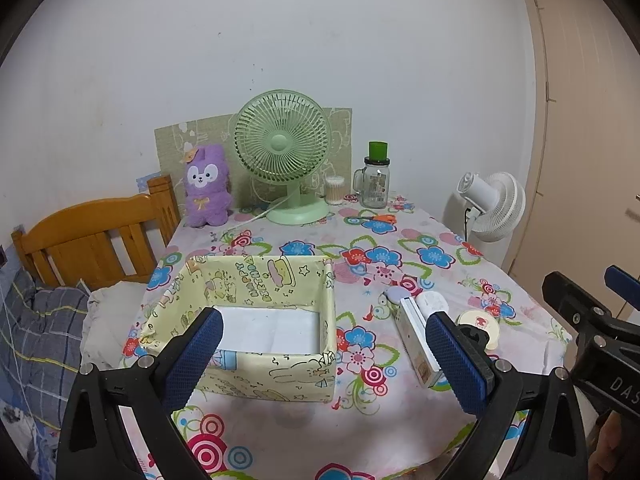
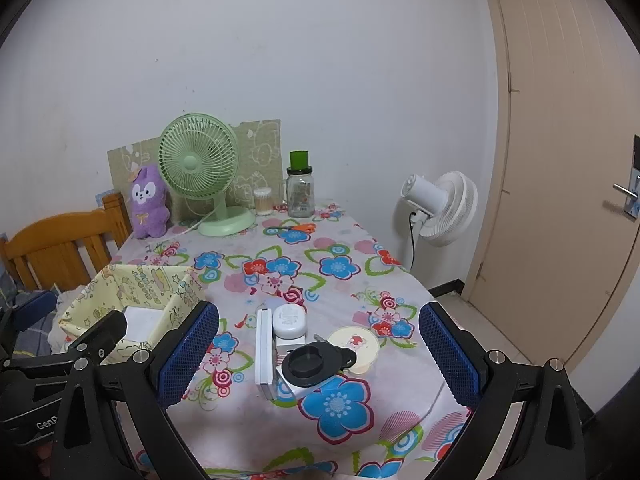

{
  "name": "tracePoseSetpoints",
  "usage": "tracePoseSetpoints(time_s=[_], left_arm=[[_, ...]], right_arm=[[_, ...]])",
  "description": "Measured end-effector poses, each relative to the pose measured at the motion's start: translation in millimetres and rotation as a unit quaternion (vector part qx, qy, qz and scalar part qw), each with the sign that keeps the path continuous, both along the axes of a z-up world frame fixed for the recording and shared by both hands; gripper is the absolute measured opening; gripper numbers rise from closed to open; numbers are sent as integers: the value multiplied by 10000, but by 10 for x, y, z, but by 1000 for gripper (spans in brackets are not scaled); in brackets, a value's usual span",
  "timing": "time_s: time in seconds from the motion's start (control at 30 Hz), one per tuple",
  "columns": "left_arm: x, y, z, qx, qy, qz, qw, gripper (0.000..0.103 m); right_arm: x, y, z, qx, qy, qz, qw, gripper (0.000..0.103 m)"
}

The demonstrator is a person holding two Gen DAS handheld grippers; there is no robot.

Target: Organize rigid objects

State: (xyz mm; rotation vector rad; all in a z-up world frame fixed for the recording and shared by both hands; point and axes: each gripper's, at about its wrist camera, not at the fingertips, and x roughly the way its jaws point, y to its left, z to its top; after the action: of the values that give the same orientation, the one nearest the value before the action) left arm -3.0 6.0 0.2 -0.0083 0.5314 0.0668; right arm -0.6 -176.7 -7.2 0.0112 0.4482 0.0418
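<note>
Left wrist view — left gripper is held above the near edge of the surface, jaws spread, nothing gripped. The open yellow box sits just ahead. The long white case lies right of the box, long axis running near-to-far, leaning slightly left at the far end.

Right wrist view — right gripper jaws are spread and empty. The white case lies between them, lengthwise away from the camera, with a black round holder touching its right side.

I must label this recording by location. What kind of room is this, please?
Probably a bedroom at home: a wooden bed frame with plaid bedding beside the floral-clothed table, and a purple plush toy.
</note>
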Motion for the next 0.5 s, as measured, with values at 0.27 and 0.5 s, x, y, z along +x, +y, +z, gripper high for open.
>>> tracePoseSetpoints(time_s=[0.27,0.5], left_arm=[[-4,19,7,-16,-43,7,10000,102],[-6,15,20,28,-104,20,9999,102]], right_arm=[[2,11,-9,-14,-13,37,10000,101],[6,43,1,-24,-46,65,10000,101]])
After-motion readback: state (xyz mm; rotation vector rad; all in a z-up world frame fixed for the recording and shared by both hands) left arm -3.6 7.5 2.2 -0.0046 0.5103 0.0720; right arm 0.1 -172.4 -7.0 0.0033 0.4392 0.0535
